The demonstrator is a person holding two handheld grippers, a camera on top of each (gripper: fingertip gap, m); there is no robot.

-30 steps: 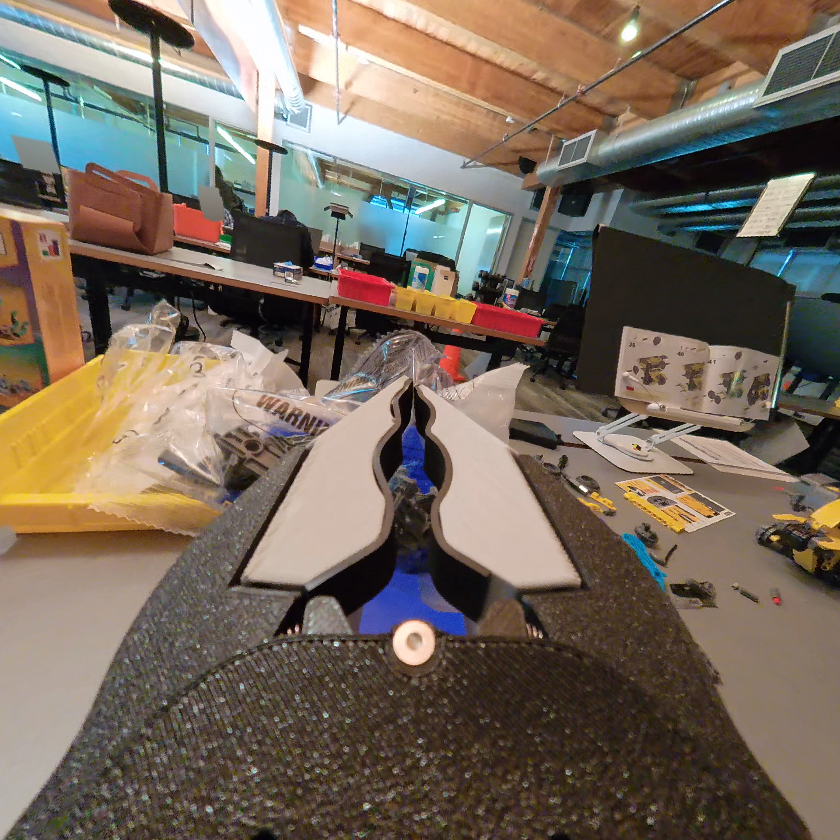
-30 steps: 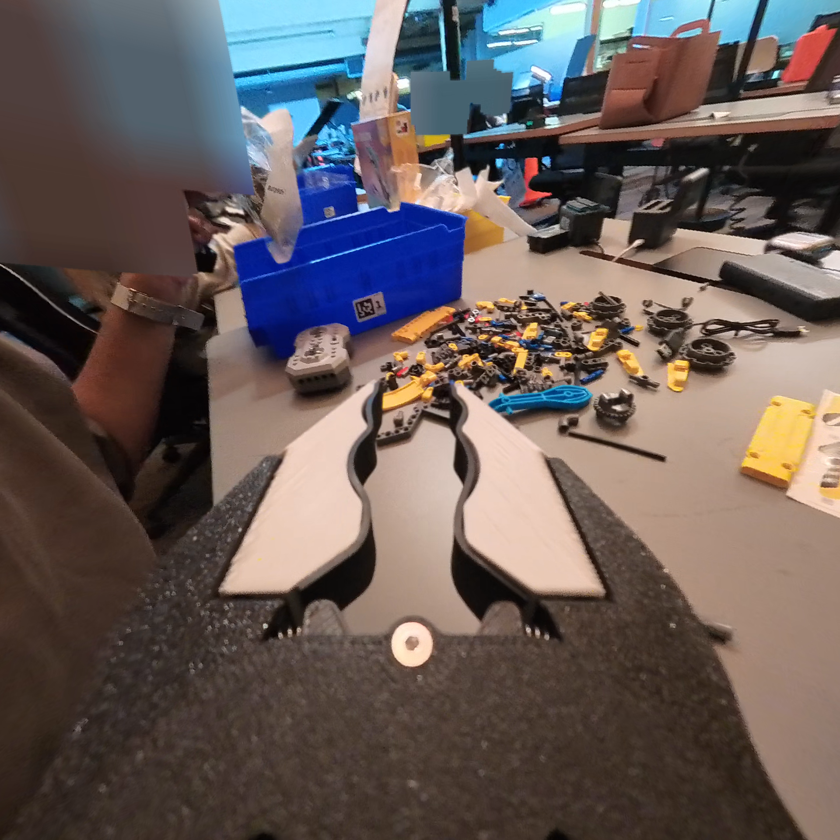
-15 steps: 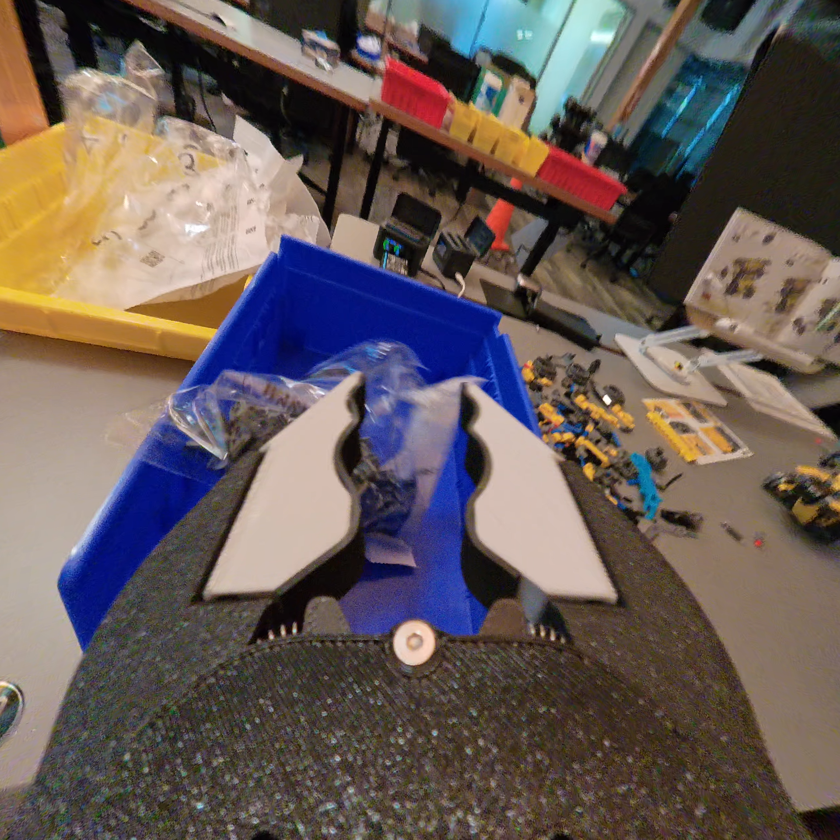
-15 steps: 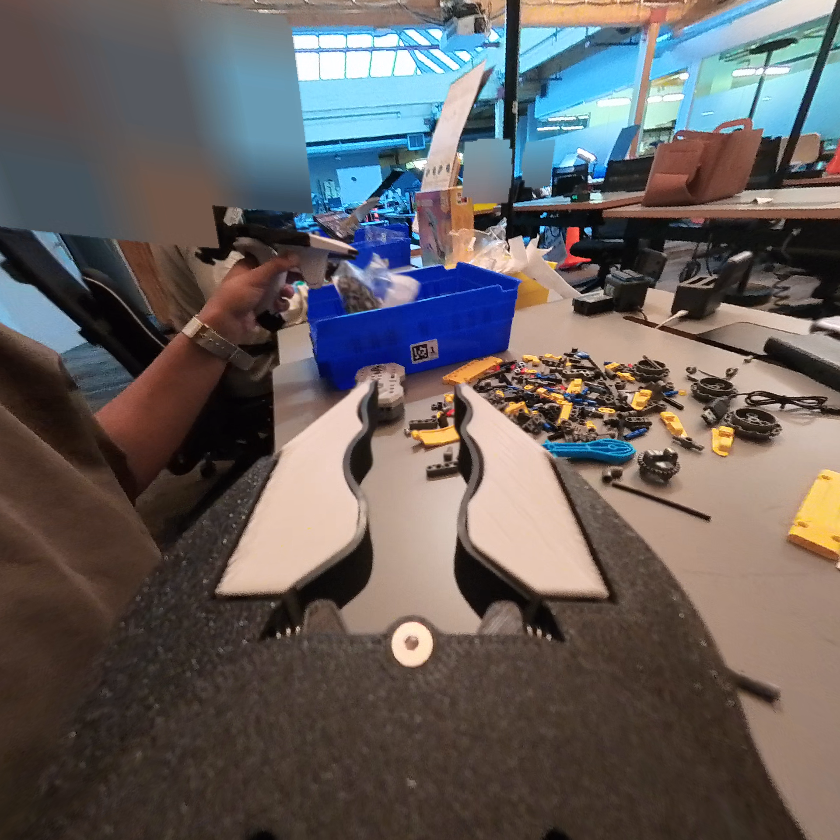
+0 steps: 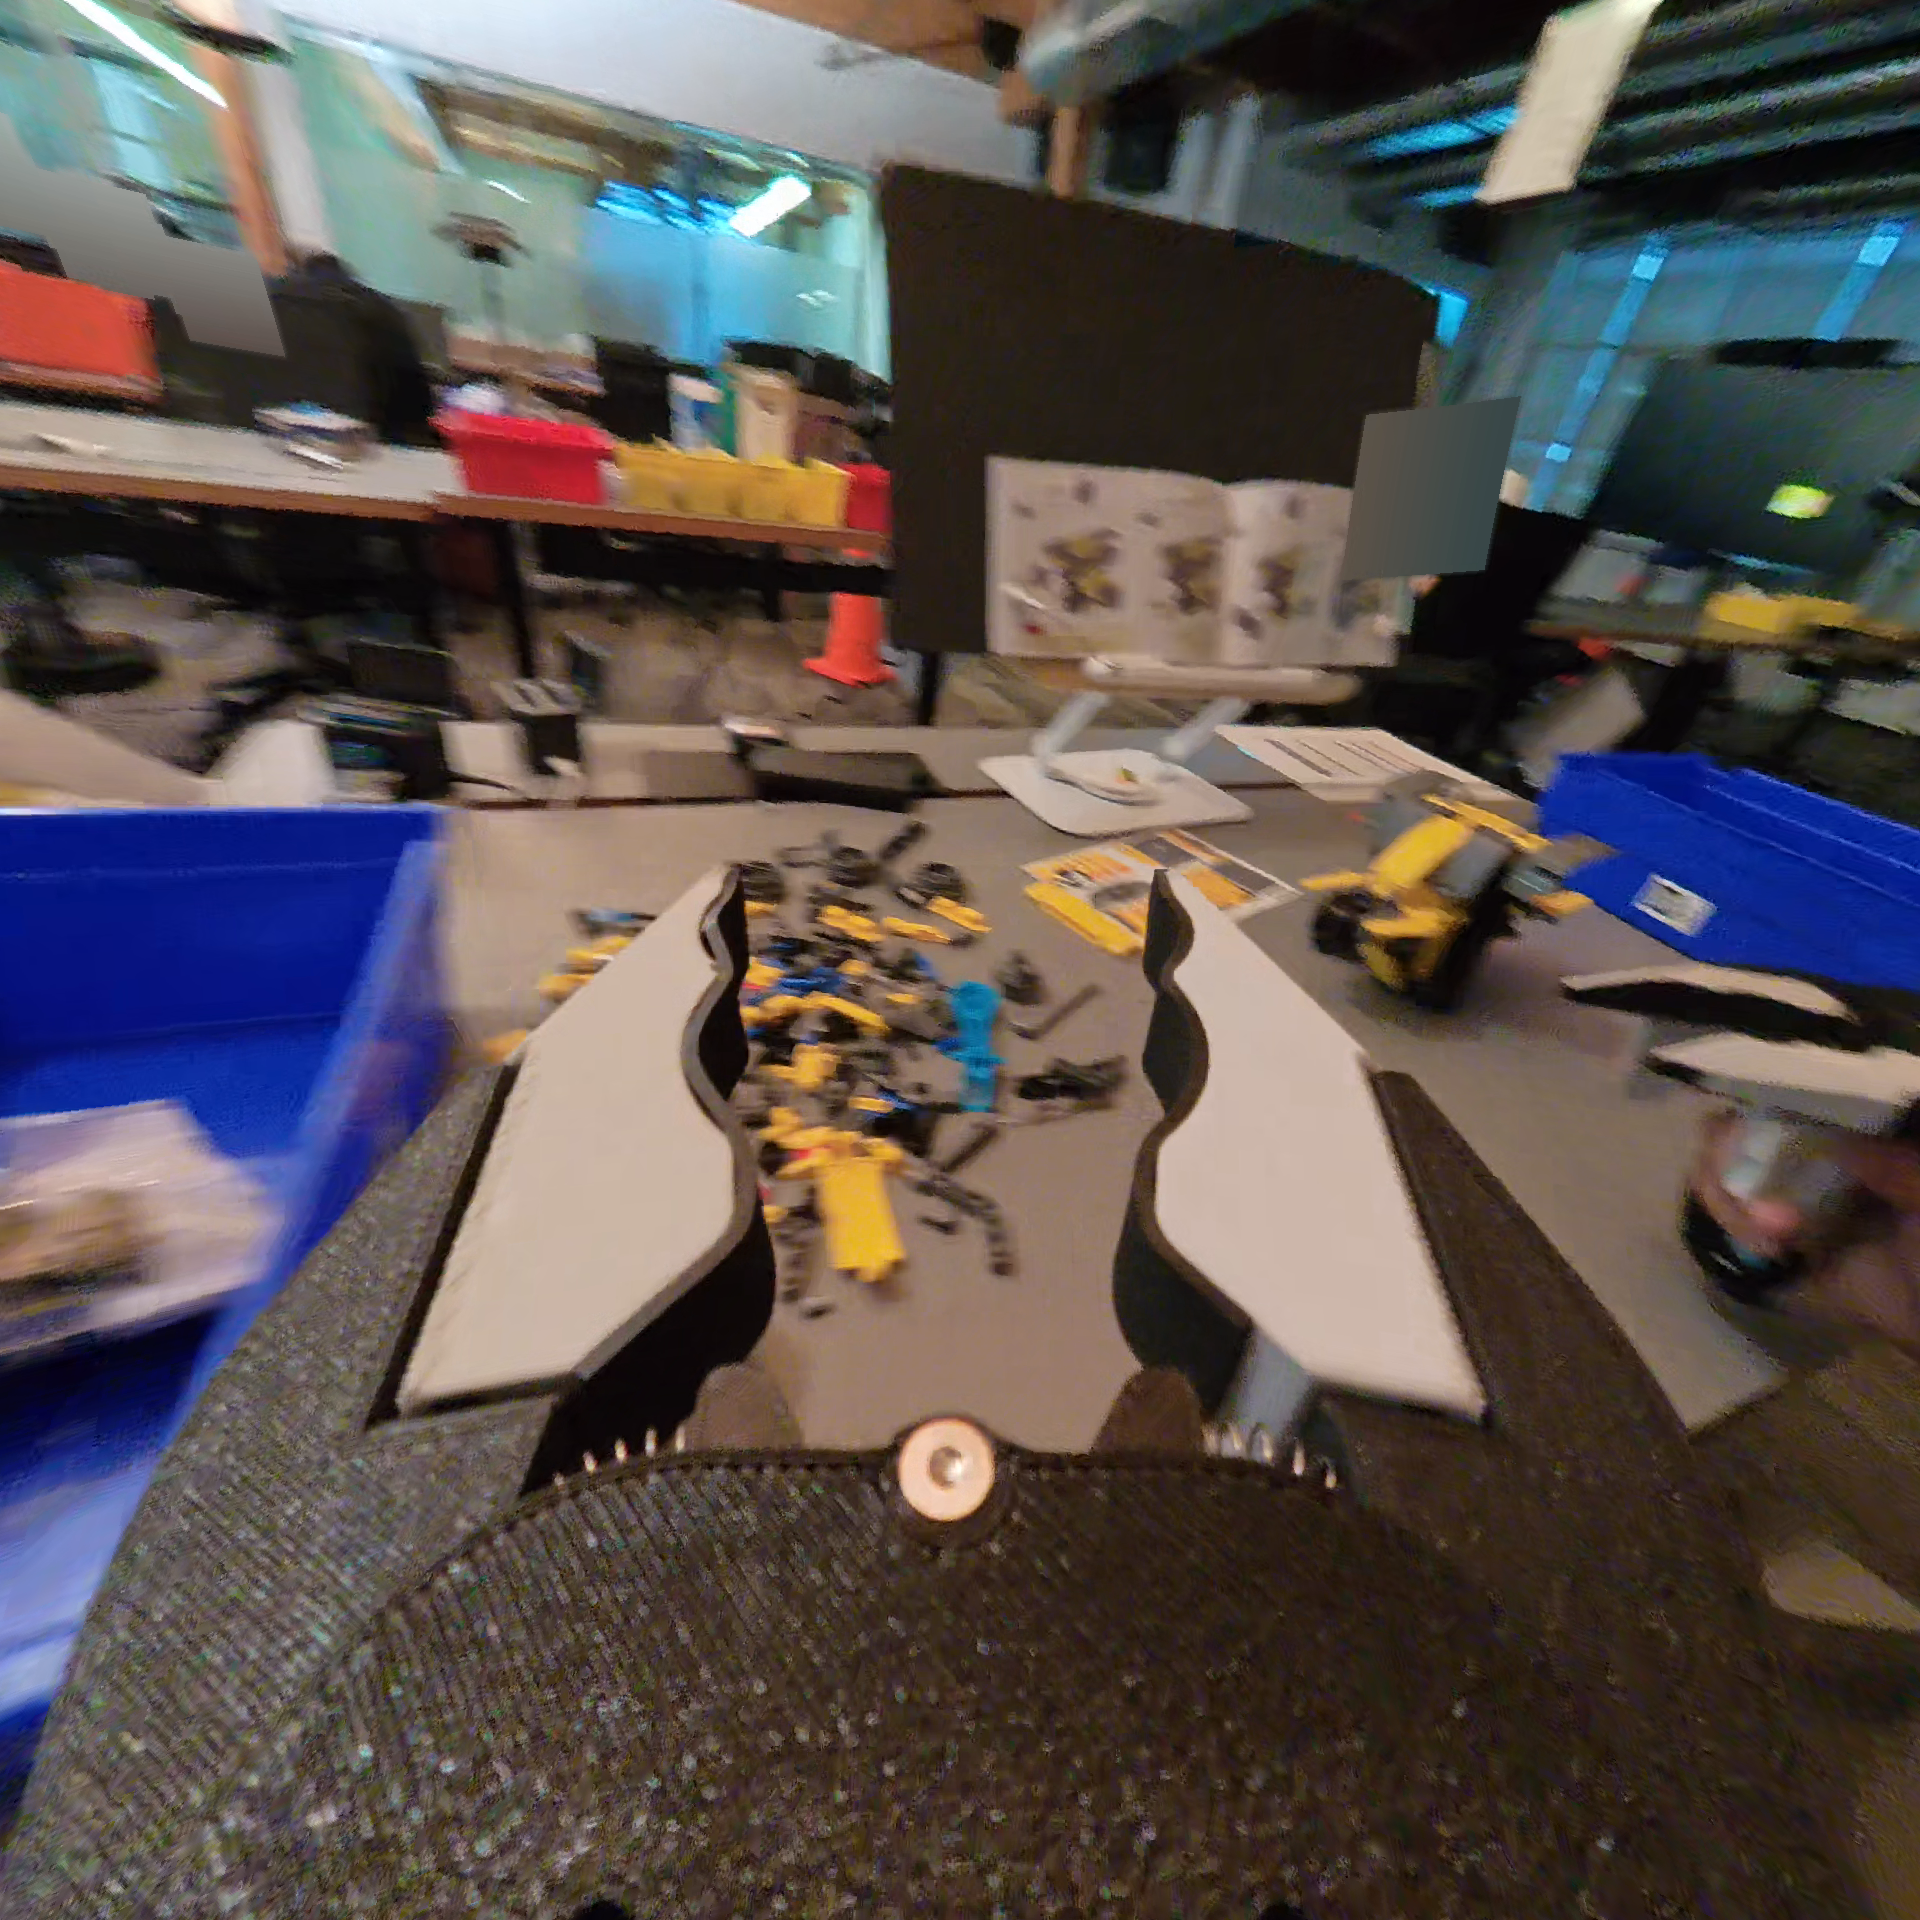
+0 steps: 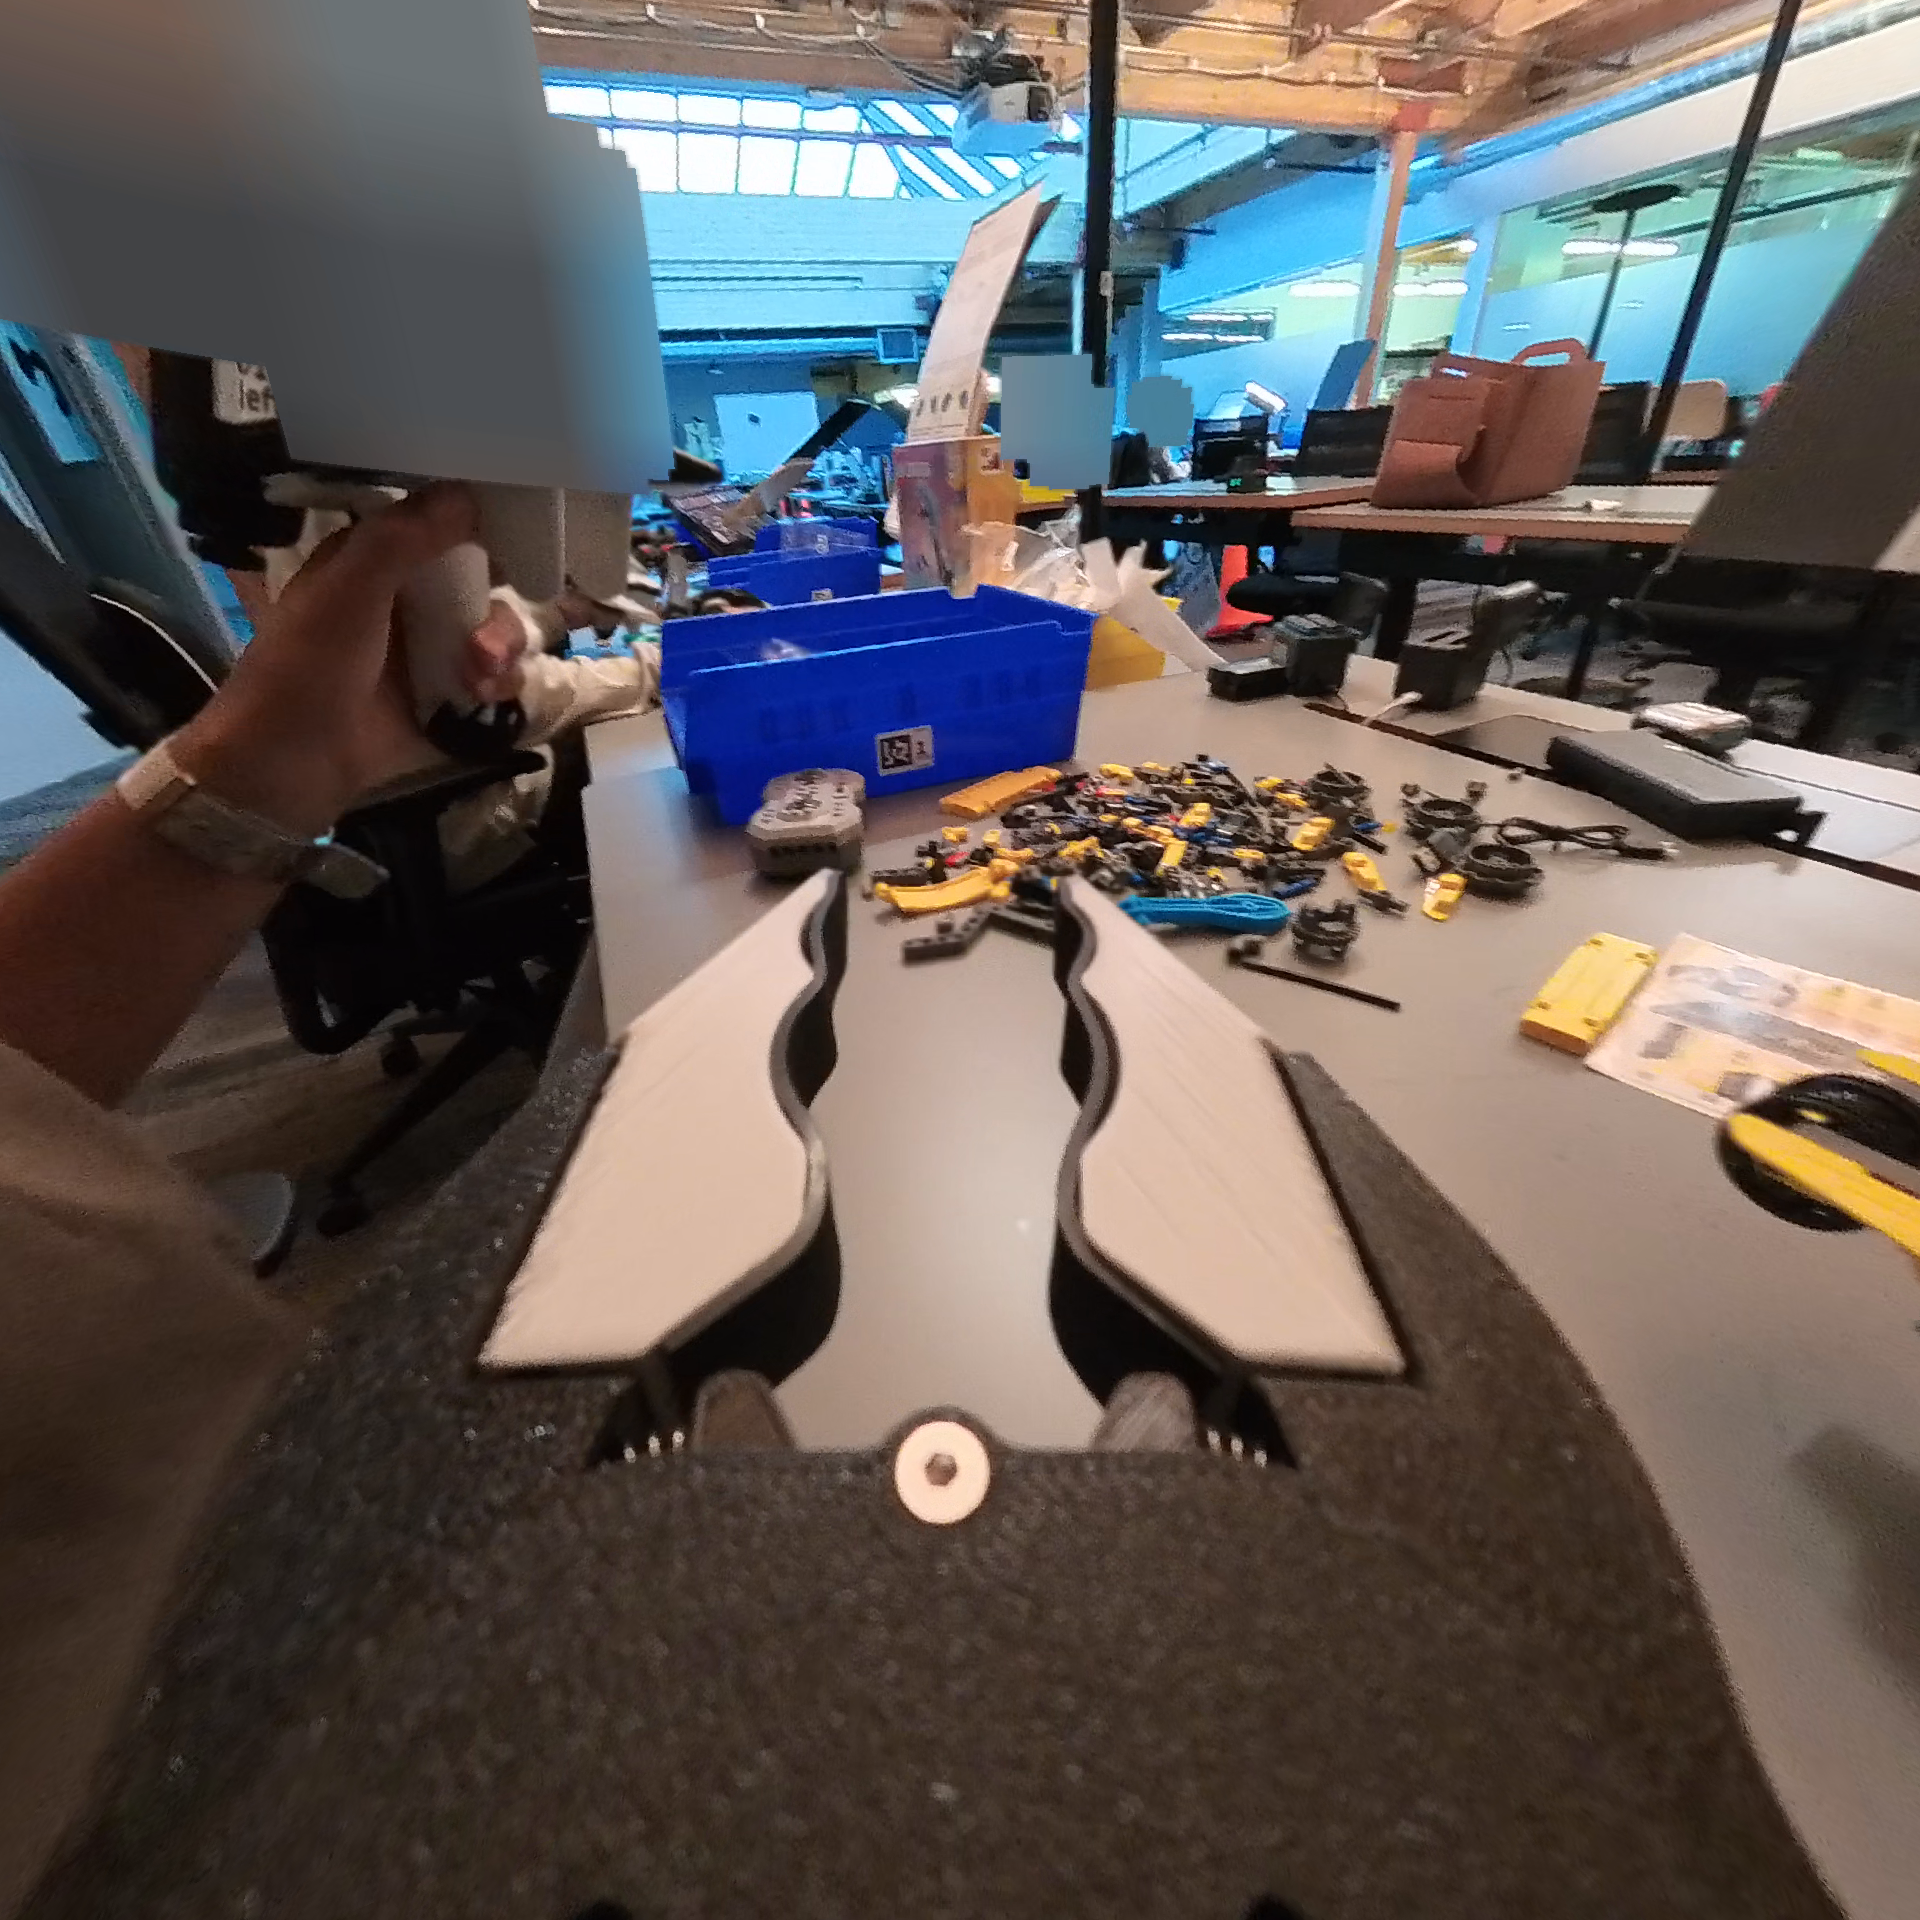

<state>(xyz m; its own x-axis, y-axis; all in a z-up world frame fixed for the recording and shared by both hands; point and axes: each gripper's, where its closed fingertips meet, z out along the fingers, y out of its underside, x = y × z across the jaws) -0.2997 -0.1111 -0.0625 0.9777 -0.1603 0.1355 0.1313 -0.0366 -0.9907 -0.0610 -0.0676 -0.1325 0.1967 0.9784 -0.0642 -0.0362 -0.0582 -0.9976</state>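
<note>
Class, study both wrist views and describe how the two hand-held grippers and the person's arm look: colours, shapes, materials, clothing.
Each hand-held gripper, left and right, has two light grey fingers with wavy black inner edges, set in a black, sparkly textured body with a silver screw. The person's left wrist wears a pale band; a tan sleeve covers the near arm.

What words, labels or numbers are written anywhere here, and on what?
I will not quote writing; these things bear it:
Blue bin: a black-and-white code sticker, a pattern rather than words.
Open propped booklet: blurred.
Leaflet, lying flat at far right: too small.
Hanging sheet: too small.
</note>
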